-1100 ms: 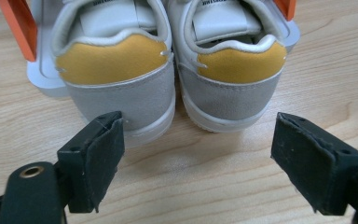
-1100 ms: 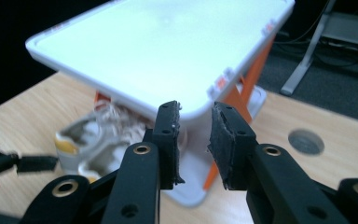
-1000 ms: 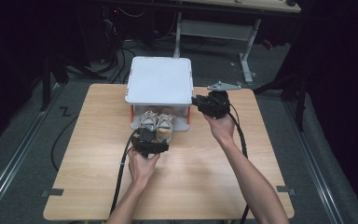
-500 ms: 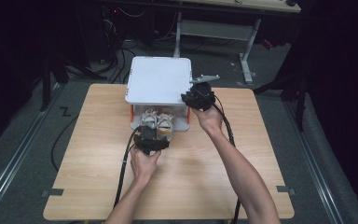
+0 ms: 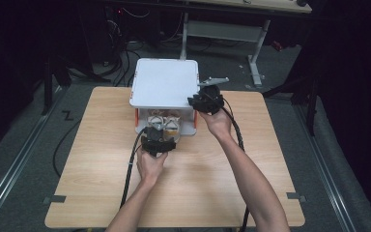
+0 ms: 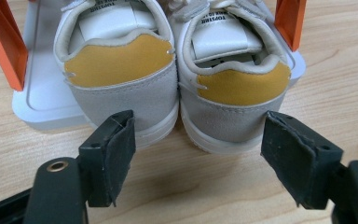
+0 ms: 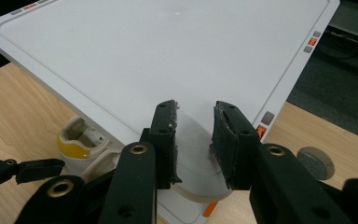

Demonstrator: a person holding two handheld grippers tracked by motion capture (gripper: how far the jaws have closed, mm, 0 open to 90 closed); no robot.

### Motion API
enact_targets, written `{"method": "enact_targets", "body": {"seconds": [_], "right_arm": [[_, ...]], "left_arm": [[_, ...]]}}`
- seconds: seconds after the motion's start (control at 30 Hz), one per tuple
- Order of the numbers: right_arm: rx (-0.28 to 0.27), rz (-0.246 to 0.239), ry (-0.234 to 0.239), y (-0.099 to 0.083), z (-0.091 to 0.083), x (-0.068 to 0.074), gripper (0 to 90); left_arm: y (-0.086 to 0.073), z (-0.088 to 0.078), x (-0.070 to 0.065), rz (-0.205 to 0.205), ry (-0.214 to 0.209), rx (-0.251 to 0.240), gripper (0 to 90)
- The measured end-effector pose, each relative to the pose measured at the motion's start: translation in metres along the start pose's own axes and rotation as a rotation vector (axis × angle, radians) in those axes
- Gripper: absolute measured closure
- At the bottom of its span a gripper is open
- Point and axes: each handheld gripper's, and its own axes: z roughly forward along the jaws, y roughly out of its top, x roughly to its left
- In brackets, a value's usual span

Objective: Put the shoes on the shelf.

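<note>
- Sitting mid-frame in high view: light wood counter [image 5: 101,193], dark room behind, grey floor w/ cables, a desk frame at top.
- White 2-tier shoe rack [image 5: 164,82] at counter's upper centre; 2 orange posts seen in left claw view.
- 2 sneakers [image 6: 121,70], white/grey w/ yellow heel tabs, on rack's lower tray, heels toward bottom of frame; toes hidden under top shelf.
- Left claw [image 6: 198,154] open, jaws just been closing, heels just ahead, not touched.
- Right claw [image 7: 193,140] over rack's top right corner, jaws part open, nothing between.
</note>
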Motion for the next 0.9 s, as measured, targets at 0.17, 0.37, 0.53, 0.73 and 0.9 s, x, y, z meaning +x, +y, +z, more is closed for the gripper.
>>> {"method": "enact_targets", "body": {"seconds": [0.17,0.37,0.53,0.73,0.9], "right_arm": [[0.001,0.005,-0.001,-0.001,-0.001,0.0,70.1],[0.004,-0.004,0.004,-0.001,-0.002,0.0,70.6],[0.0,0.0,0.003,-0.002,-0.002,0.0,70.6],[0.0,0.003,0.003,-0.001,-0.002,0.0,70.6],[0.003,-0.001,0.002,-0.001,-0.001,0.0,70.6]], "left_arm": [[0.012,0.008,-0.002,0.025,0.015,0.01,30.1],[0.025,0.021,0.0,0.028,0.031,0.006,31.8],[0.03,0.031,0.0,0.031,0.052,-0.01,32.8],[0.033,0.04,-0.002,0.02,0.07,-0.047,33.5],[0.032,0.041,-0.001,0.034,0.075,-0.05,32.5]]}}
